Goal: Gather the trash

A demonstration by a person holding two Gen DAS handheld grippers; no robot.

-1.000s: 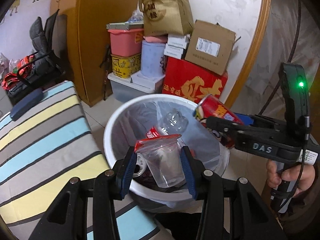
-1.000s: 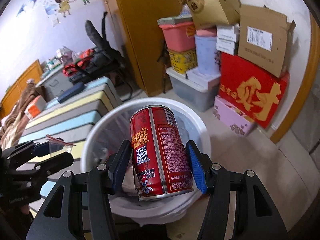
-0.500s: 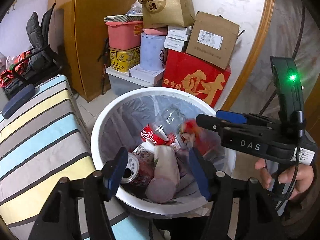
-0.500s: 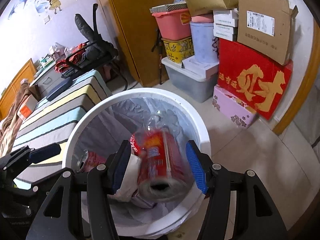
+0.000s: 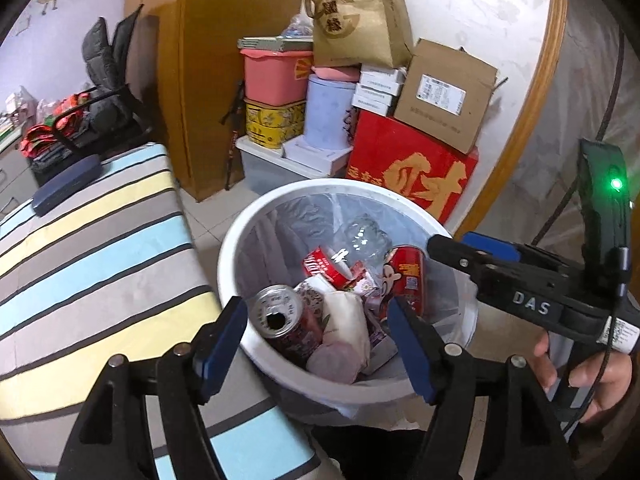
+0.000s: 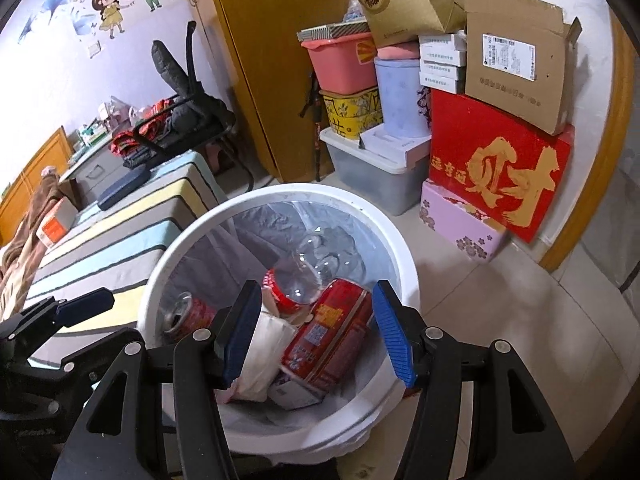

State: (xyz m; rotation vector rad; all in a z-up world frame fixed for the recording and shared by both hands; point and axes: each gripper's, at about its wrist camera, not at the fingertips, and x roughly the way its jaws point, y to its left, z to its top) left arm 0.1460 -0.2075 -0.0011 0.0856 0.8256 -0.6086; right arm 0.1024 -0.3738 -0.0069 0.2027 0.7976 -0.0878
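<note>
A white round trash bin (image 5: 240, 232) (image 6: 404, 248) with a clear liner stands on the floor beside a striped bed. Inside lie a red can (image 5: 408, 276) (image 6: 328, 340), a second opened can (image 5: 280, 320) (image 6: 186, 316), a clear plastic bottle (image 5: 360, 236) (image 6: 312, 264) and white wrappers (image 5: 346, 328). My left gripper (image 5: 320, 344) hangs open and empty over the bin's near rim. My right gripper (image 6: 316, 332) is open and empty above the bin; it also shows in the left wrist view (image 5: 472, 248).
A striped bed (image 5: 88, 248) lies left of the bin, with a dark case (image 5: 68, 188) on it. Stacked boxes, a red carton (image 5: 412, 172), pink tub (image 5: 276, 76) and clear storage box (image 6: 368, 172) stand against the wall behind. Tiled floor (image 6: 500, 300) lies to the right.
Both grippers opened. The clear plastic cup dropped from the left gripper and the red can from the right gripper into the bin, where the can now lies.
</note>
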